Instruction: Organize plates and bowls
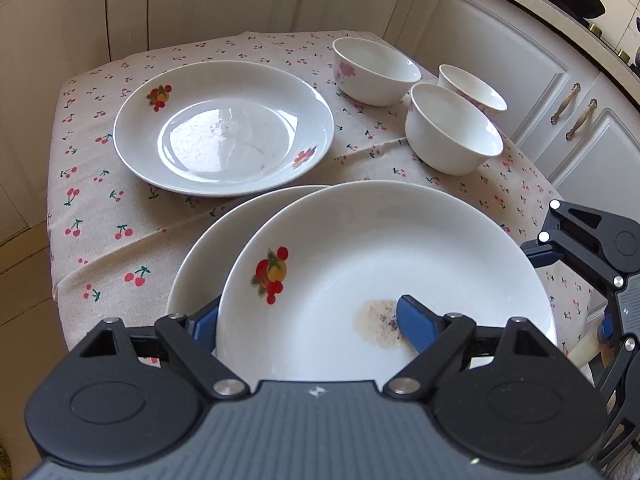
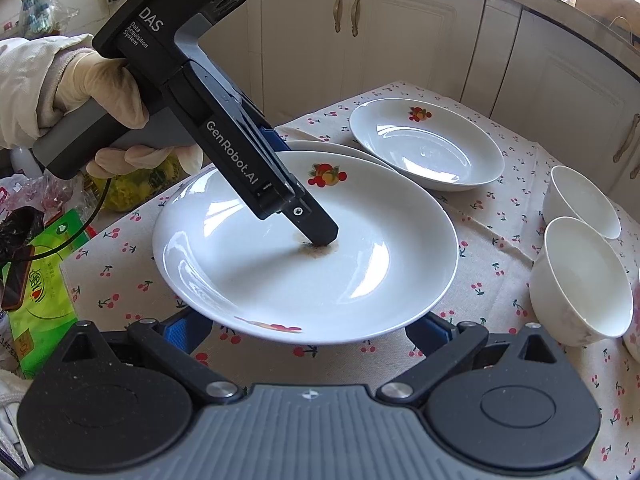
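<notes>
- At the far left of the right wrist view, we see a gloved left hand (image 2: 92, 80) wrapped around the handle of the left gripper (image 1: 310, 322).
- A bench draped in a cherry-print tablecloth (image 1: 100, 208) carries all the crockery, with cream cabinet doors (image 1: 500, 52) behind it.
- Toward the far left of the bench, a white deep plate with fruit prints (image 1: 224, 128) sits alone, flat on the cloth and apart from the other plates.
- Nearer to us, a lower plate (image 1: 200, 260) peeks out on the left from beneath another plate.
- Above it sits the stained plate (image 1: 400, 240), overlapping the lower one and offset to its right.
- We see the left gripper's jaws pinching this plate's side. One blue pad is tucked outside and under the rim; the other presses inside the well, right on a brownish stain (image 1: 380, 324).
- To the right and further back, three white bowls stand upright and close together: a pink-flowered bowl (image 1: 376, 72), a rear bowl (image 1: 472, 86), and a front bowl (image 1: 452, 128).
- At the right edge, the right gripper (image 2: 308, 330) sits low beside the stained plate's near rim. Its jaws are spread wide and pinch nothing.
</notes>
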`<act>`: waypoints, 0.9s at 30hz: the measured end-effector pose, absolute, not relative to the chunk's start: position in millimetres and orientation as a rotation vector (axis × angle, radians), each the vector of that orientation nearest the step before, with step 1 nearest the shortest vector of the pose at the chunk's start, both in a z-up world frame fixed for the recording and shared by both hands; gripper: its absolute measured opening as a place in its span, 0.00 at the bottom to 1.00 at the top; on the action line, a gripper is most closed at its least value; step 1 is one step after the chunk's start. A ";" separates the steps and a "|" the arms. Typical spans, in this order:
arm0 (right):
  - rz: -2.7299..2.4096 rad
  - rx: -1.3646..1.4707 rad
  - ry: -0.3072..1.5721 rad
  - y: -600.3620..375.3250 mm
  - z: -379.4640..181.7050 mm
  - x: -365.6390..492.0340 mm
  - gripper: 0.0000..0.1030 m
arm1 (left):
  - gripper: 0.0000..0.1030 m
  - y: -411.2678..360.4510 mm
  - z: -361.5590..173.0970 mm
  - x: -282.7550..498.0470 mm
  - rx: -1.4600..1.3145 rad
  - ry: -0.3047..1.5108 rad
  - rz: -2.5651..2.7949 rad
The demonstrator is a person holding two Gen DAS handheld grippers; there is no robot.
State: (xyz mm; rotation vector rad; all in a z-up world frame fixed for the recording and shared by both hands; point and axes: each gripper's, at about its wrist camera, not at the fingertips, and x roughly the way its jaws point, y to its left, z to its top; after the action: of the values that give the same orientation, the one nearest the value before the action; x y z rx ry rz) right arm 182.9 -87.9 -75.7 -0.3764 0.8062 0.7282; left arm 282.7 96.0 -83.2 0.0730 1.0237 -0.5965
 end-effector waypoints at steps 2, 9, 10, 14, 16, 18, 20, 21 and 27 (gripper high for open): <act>0.730 -0.373 0.805 -87.7 -76.0 182.4 1.00 | 0.85 95.8 -82.5 282.7 0.089 1.025 -0.595; 0.733 -0.356 0.799 -89.4 -75.7 181.5 1.00 | 0.85 95.8 -81.0 283.9 0.106 1.040 -0.590; 0.732 -0.355 0.797 -89.4 -75.5 181.4 1.00 | 0.85 96.3 -80.8 283.8 0.104 1.040 -0.587; 0.735 -0.349 0.789 -90.3 -74.1 179.9 1.00 | 0.85 99.1 -79.5 281.4 0.100 1.049 -0.577; 0.740 -0.343 0.787 -90.7 -74.2 180.0 1.00 | 0.85 100.8 -78.9 280.5 0.097 1.058 -0.575; 0.742 -0.343 0.785 -90.6 -74.6 180.3 1.00 | 0.85 101.9 -77.6 280.2 0.089 1.069 -0.563; 0.742 -0.346 0.780 -90.2 -75.4 179.9 1.00 | 0.85 101.9 -76.7 279.2 0.095 1.077 -0.557; 0.744 -0.345 0.776 -90.5 -76.0 179.6 1.00 | 0.85 102.4 -76.3 278.4 0.097 1.079 -0.555; 0.747 -0.348 0.771 -89.5 -77.8 180.4 1.00 | 0.85 108.3 -72.9 273.6 0.073 1.085 -0.540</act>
State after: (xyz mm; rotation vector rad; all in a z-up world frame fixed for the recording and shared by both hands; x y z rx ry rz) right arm 180.4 -89.5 -77.8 -0.3484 0.7705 0.7472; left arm 273.6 108.3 -72.9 0.0727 1.0849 -0.5405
